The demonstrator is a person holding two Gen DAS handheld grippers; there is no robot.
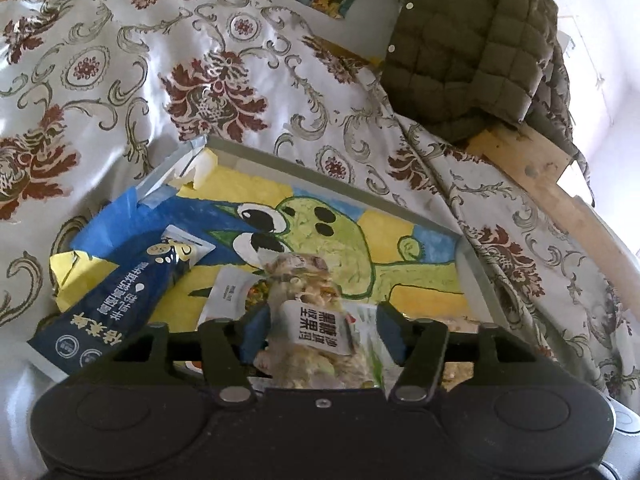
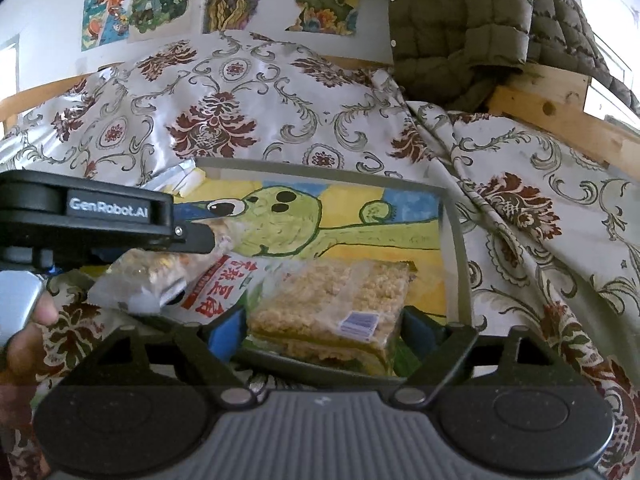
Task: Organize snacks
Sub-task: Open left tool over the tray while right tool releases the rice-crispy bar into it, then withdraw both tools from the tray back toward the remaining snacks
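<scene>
The left gripper [image 1: 320, 332], lower centre, is standing open around a crinkly, crushable snack bag [image 1: 310, 320]; the right gripper [image 2: 324, 332] is gaping around the brittle rice cake [image 2: 332, 304] — I would grip both mid-body.

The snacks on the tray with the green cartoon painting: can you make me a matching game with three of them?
Things:
1. long dark blue packet
2. clear bag with the black-and-white label
3. big clear pack of crumbly rice cake

Places:
A. between the right gripper's fingers
B. between the left gripper's fingers
C. across the tray's left edge

Pairs: 1-C, 2-B, 3-A
</scene>
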